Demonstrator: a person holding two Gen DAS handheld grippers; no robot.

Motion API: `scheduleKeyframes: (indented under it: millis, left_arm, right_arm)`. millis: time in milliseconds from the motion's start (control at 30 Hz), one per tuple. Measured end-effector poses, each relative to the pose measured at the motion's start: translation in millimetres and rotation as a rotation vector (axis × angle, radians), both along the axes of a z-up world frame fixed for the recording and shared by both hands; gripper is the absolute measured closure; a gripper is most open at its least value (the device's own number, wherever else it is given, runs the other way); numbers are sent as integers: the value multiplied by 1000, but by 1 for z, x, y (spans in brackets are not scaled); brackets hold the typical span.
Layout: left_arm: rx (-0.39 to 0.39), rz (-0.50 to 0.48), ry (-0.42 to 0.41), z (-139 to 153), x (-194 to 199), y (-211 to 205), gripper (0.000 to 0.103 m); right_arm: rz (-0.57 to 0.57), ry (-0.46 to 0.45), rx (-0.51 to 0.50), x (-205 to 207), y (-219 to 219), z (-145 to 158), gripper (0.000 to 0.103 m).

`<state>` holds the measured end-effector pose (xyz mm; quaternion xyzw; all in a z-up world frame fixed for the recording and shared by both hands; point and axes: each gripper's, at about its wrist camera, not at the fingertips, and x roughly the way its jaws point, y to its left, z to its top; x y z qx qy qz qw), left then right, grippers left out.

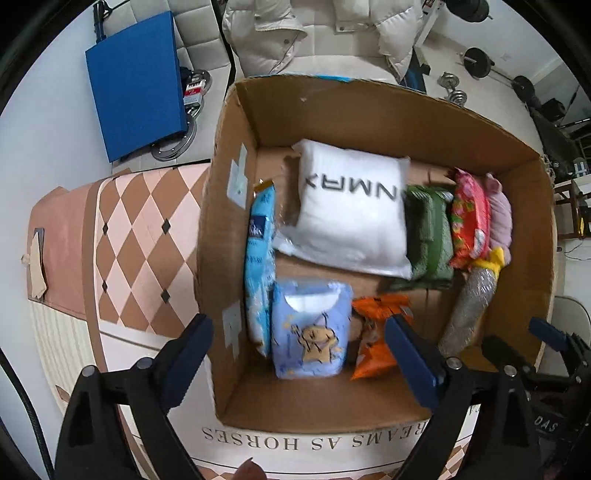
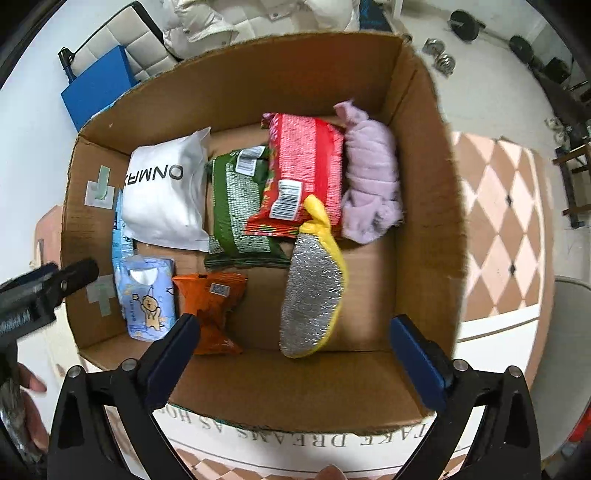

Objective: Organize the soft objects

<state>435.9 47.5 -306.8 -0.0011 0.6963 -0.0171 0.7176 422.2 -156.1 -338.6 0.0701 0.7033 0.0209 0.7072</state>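
An open cardboard box (image 1: 369,122) (image 2: 258,74) holds several soft objects: a white pillow pack (image 1: 351,206) (image 2: 166,195), a green pack (image 1: 430,232) (image 2: 236,218), a red pack (image 1: 469,218) (image 2: 306,166), a lilac cloth (image 1: 500,218) (image 2: 371,177), a silver-and-yellow mitt (image 1: 469,306) (image 2: 312,291), an orange bag (image 1: 376,336) (image 2: 212,306), a light-blue tissue pack (image 1: 312,328) (image 2: 147,299) and a blue packet (image 1: 260,266). My left gripper (image 1: 299,358) and right gripper (image 2: 295,354) hover open and empty above the box's near side.
The box sits on a pink-and-brown diamond-patterned mat (image 1: 140,240) (image 2: 498,229). A blue board (image 1: 136,85) (image 2: 96,88) and a white jacket (image 1: 314,33) lie beyond it. Dumbbells (image 1: 454,88) (image 2: 439,55) are on the floor at the far right.
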Motion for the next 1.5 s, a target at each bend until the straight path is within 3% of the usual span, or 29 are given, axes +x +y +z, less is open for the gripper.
scheduleKeyframes:
  millis: [300, 500, 1067, 1500]
  left_arm:
    - [16, 24, -73, 13, -39, -3, 8]
    - [7, 59, -140, 40, -65, 2, 8]
    - [33, 14, -425, 187, -192, -19, 8]
    - [-17, -1, -524, 264, -268, -28, 8]
  right_arm:
    - [9, -45, -44, -29, -4, 17, 0]
    - [-5, -89, -51, -47, -9, 39, 0]
    - [-7, -375, -53, -169, -28, 195, 0]
    - [30, -534, -91, -276, -28, 294, 0]
